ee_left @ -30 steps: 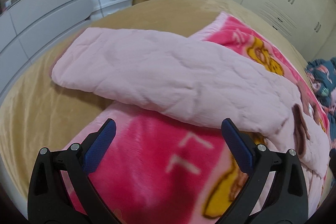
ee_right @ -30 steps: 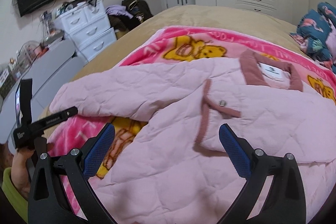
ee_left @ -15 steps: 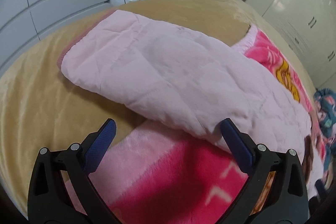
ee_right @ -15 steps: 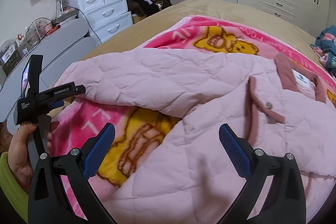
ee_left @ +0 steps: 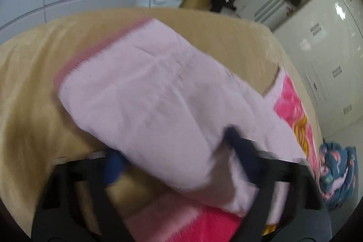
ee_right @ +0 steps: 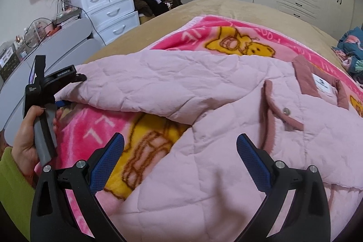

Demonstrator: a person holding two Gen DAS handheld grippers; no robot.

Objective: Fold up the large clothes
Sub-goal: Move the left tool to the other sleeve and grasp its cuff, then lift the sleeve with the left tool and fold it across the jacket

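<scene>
So compared with a second before, our left gripper [ee_left: 174, 151] had slid over to the jacket sleeve [ee_left: 158, 101]. Back then its fingers stood wide apart above the pink blanket; this time they were closing, with the sleeve's lower edge between them. The left wrist view was badly smeared, so we couldn't tell whether the pads were actually pressing the fabric yet. The right gripper [ee_right: 180, 158] had hardly budged, fingers apart with nothing between them, hovering over the body of the jacket [ee_right: 226, 174].

The jacket was pale pink and quilted, puffy with diamond stitching, and it had darker ribbed trim at the collar [ee_right: 320, 85] and cuff [ee_left: 95, 53], plus a metal snap [ee_right: 287, 111]. It lay spread out on a fuzzy hot-pink blanket [ee_right: 95, 126] printed with yellow bears, over a tan bedspread [ee_right: 226, 8]. The sleeve stretched out sideways past the blanket onto the tan cover.

In the right wrist view, a hand [ee_right: 27, 140] in a lime-green sleeve [ee_right: 11, 185] gripped the left gripper's grey handle, tilting it down toward the sleeve end.
</scene>
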